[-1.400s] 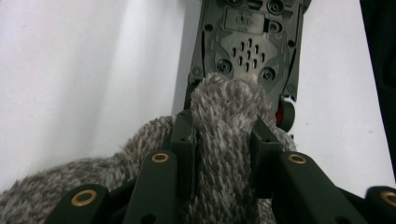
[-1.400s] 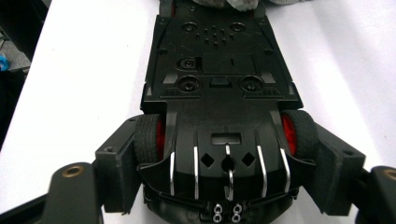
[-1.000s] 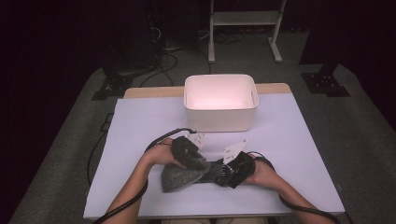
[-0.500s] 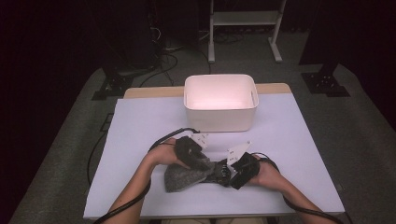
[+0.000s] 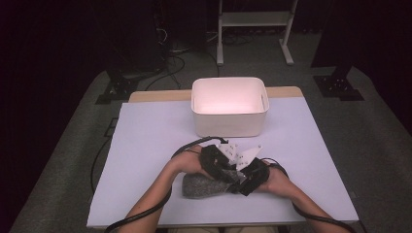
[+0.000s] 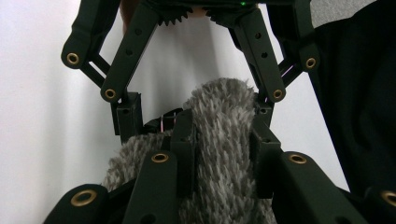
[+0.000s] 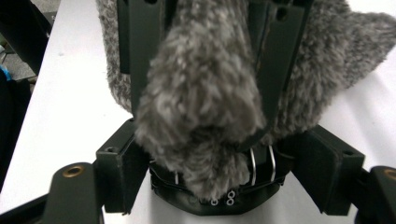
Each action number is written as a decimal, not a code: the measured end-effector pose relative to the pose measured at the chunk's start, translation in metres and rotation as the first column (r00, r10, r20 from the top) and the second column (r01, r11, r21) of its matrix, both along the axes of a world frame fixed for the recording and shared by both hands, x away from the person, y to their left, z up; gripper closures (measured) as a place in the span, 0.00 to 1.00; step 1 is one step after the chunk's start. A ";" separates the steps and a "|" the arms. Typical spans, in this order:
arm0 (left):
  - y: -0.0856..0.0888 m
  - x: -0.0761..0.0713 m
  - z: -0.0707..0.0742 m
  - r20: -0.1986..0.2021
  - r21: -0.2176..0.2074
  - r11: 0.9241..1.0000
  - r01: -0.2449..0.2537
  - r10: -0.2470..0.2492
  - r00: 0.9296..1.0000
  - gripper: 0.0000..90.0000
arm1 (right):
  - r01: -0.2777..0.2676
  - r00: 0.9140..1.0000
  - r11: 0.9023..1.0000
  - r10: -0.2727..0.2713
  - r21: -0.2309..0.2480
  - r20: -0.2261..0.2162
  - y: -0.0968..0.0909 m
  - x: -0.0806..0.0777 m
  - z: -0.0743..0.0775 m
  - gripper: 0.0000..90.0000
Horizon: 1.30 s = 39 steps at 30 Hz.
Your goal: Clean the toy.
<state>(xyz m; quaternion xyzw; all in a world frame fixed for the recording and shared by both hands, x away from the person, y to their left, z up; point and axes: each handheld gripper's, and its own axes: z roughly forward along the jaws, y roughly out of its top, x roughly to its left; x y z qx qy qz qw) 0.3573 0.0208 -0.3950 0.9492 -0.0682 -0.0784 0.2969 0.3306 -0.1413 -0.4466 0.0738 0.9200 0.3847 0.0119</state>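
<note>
The grey fuzzy sock (image 5: 201,185) lies on the white table cover (image 5: 145,145) near the front edge, well short of the white bin (image 5: 228,104). The left gripper (image 6: 222,154) pinches a fold of the sock between its jaws, and the right gripper (image 7: 205,154) stands spread wide with the sock's rolled end bulging between its jaws, apparently not clamped. To do this step well, I judge the left pinch should hold firm while the right closes squarely on the roll before any pull.
</note>
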 end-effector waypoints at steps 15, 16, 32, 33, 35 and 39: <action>0.061 -0.004 -0.002 -0.020 0.045 0.998 -0.045 0.046 0.999 0.79 | -0.008 1.000 1.000 0.008 -0.004 0.018 -0.001 -0.001 -0.001 0.27; 0.063 -0.005 -0.002 -0.018 0.046 0.998 -0.044 0.045 0.999 0.79 | -0.006 1.000 1.000 0.006 0.000 0.027 -0.001 -0.001 0.000 0.27; -0.001 0.000 0.001 0.010 0.027 1.000 0.008 -0.008 1.000 0.79 | -0.002 1.000 1.000 0.002 0.002 0.013 0.000 0.000 -0.001 0.27; -0.002 0.001 0.001 0.017 0.028 1.000 -0.006 0.006 1.000 0.79 | 0.006 1.000 1.000 -0.006 0.009 -0.008 0.000 -0.001 -0.002 0.27; -0.001 0.004 0.000 0.033 0.029 0.999 -0.037 0.036 0.999 0.79 | 0.006 1.000 1.000 -0.006 0.003 0.003 -0.001 -0.001 -0.004 0.27; 0.006 0.011 0.000 0.062 0.035 0.995 -0.096 0.093 0.994 0.79 | 0.000 1.000 1.000 0.000 0.000 0.007 0.000 -0.001 -0.004 0.27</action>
